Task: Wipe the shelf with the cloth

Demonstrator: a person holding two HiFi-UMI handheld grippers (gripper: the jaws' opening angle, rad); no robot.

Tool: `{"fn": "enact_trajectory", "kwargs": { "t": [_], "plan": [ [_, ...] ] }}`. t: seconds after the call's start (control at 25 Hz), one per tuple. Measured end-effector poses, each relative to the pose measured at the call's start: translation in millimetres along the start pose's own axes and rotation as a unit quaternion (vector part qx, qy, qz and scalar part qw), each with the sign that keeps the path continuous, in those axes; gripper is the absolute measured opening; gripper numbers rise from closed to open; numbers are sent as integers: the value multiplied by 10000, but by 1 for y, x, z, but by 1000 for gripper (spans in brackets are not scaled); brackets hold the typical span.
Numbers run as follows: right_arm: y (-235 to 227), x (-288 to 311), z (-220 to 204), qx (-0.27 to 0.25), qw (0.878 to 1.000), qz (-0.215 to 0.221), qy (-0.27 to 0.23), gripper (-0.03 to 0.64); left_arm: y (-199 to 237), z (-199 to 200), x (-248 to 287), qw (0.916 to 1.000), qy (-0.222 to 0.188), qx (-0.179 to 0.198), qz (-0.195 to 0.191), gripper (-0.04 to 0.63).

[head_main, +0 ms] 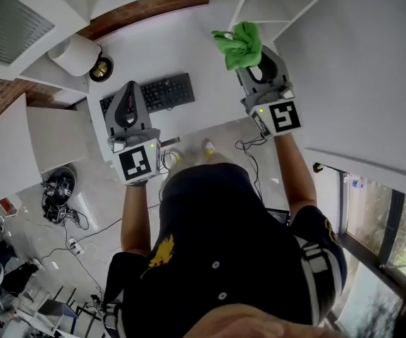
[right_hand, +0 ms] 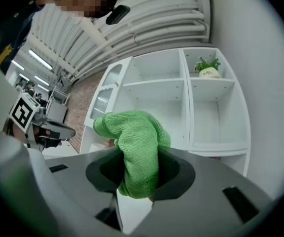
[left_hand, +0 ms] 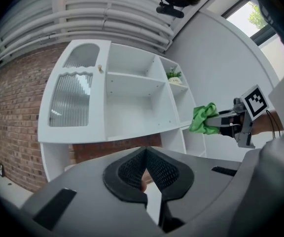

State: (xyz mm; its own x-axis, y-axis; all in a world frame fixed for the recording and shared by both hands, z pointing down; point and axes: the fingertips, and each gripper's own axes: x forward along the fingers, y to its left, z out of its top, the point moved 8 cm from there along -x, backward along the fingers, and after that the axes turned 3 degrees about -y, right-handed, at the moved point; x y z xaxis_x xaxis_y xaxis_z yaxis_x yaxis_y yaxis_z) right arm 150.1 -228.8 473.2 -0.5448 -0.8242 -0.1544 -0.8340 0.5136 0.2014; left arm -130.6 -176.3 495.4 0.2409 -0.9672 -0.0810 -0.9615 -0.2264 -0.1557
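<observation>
Right tool (right_hand: 139, 174) pinched the bunched green cloth (right_hand: 134, 137). The cloth's long axis ran along the jaws, free end projecting past the tips toward the shelf (right_hand: 181, 83) ahead. Left tool (left_hand: 146, 167) was alongside, jaws pressed together, empty.

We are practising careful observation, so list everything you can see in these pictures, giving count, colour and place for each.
cloth: one, green, clamped in the right tongs
shelf unit: one, white, against the brick wall
potted plant: one, green in a white pot, top right compartment of the shelf unit
keyboard: one, black, on the white desk
left tongs: one, grey, shut and empty, above the desk near the keyboard
right tongs: one, grey, shut on the cloth, pointing at the shelf unit
</observation>
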Motion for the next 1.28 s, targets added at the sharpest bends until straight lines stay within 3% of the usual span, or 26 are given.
{"fn": "enact_trajectory", "kwargs": {
  "t": [0.12,0.24,0.4,0.6,1.28],
  "plan": [
    [4,1,-9,333,9994,-7,26,130,11,-15,-5,9998,168,-63,87,18],
    [13,2,-1,9,9996,265,-24,130,10,-17,0,9998,182,-113,-42,18],
    [25,-2,11,-1,9985,515,-170,130,4,-11,7,9997,145,-14,-183,18],
    [24,-10,15,-50,9985,523,-131,130,1,-16,6,9988,371,-34,-317,18],
    [33,-17,12,174,9987,459,-99,130,-10,-15,3,9982,326,18,-498,18]
  ]
}}
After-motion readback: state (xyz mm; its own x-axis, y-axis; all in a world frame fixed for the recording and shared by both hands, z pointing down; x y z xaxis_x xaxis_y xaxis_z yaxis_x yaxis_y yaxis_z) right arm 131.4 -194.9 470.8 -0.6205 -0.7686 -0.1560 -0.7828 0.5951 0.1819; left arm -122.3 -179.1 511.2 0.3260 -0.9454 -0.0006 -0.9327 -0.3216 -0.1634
